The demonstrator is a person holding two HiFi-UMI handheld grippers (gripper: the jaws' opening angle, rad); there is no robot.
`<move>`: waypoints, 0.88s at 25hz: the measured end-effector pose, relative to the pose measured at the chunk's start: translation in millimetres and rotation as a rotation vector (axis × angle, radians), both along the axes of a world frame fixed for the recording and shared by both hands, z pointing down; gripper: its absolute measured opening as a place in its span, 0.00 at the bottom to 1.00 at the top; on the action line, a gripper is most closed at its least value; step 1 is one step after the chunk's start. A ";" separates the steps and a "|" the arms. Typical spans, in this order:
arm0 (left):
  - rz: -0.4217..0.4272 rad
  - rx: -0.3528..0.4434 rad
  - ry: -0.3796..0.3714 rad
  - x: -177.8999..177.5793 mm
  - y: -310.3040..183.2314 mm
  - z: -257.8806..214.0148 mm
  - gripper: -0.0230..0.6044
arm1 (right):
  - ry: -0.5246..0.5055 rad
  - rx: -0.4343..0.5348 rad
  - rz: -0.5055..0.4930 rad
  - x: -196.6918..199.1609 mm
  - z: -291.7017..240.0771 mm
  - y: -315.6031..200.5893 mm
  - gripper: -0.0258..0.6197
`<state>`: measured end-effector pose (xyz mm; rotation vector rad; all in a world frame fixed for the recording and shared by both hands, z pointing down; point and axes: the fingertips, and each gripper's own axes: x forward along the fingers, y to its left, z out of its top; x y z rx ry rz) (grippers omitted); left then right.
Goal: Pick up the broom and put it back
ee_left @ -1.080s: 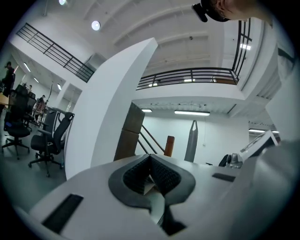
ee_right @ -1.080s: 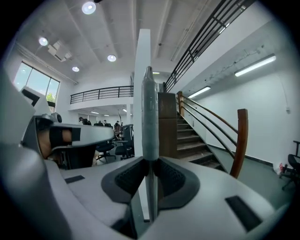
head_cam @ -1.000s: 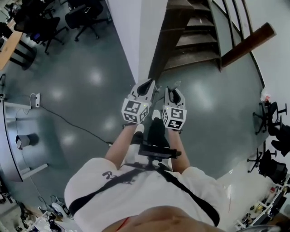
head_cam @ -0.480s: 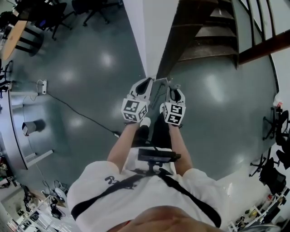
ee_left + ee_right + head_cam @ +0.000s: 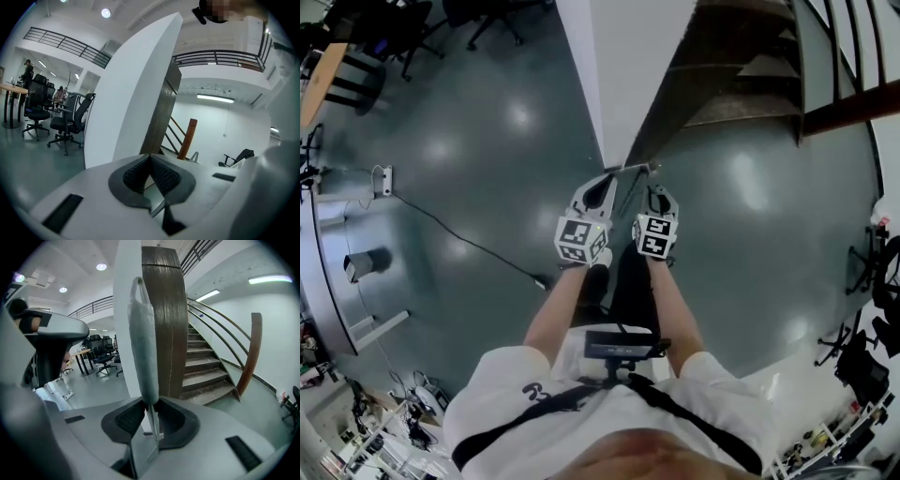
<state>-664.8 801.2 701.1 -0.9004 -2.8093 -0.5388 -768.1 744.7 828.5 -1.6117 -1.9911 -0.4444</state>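
Right hand-held gripper (image 5: 151, 401) is clamped on the broom (image 5: 143, 343) handle, which stands upright near the stairs (image 5: 206, 366). Left hand-held gripper (image 5: 150, 159) is just beside it, jaw tips pressed together

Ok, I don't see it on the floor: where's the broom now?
In the right gripper view, the broom's grey handle rises from the right gripper, which clamps it, directly before the dark wooden stair panel, steps to its right.

Open-plan office, swivel chairs (image 5: 70, 117), desk (image 5: 10, 87), staircase (image 5: 206, 373), mezz. railing (image 5: 215, 56)
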 end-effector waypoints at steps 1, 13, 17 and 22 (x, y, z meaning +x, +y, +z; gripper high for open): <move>0.000 -0.001 0.002 -0.7 4.5 3.6 0.05 | 0.001 0.005 0.002 -1.2 6.5 5.6 0.19; -0.034 0.059 0.031 -9.5 27.5 69.0 0.06 | 0.028 0.141 -0.061 2.0 108.2 55.3 0.19; -0.049 0.080 0.040 -4.6 29.7 81.0 0.06 | 0.022 0.132 -0.094 6.7 121.9 84.2 0.19; -0.056 0.084 0.044 1.6 33.5 86.3 0.06 | 0.038 0.160 -0.087 -2.2 136.3 120.6 0.19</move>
